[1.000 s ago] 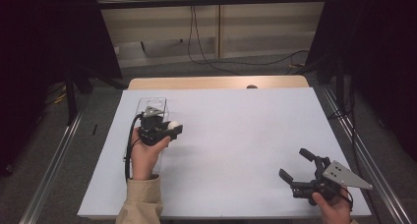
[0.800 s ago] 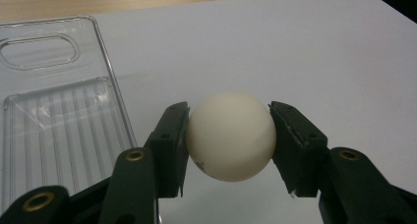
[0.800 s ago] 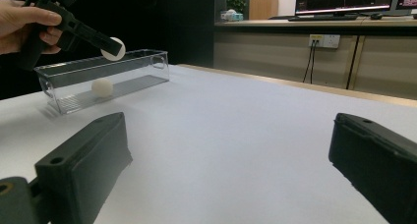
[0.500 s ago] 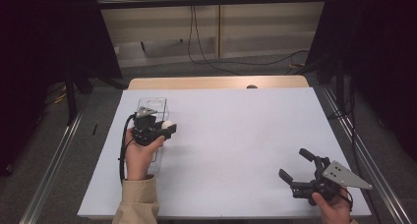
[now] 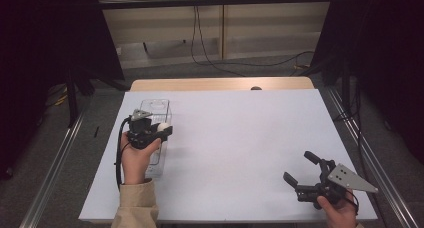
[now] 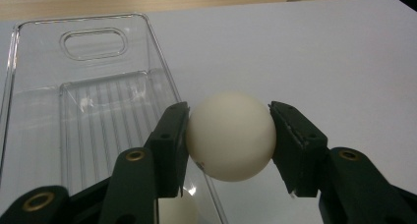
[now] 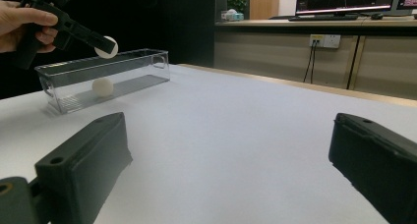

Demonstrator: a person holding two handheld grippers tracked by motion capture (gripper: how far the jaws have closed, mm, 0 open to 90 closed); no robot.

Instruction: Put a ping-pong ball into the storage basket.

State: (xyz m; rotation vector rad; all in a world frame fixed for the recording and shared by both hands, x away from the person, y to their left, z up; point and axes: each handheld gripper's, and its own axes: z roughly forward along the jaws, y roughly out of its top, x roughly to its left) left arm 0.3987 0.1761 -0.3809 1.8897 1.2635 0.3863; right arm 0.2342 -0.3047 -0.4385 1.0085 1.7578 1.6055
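The left gripper [image 6: 228, 135] pinches the white ball [image 6: 230, 134] above the clear bin's [image 6: 88, 86] right wall, so released here it may hit the rim and roll off, while the right gripper [image 5: 304, 169] waits open

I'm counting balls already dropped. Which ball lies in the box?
The lower ball, resting on the floor of the clear box. The other ball is clamped in the left gripper above the rim.

In the left gripper view, a second ball [image 6: 178, 210] in the clear tray [image 6: 29, 76] is half hidden behind the tool
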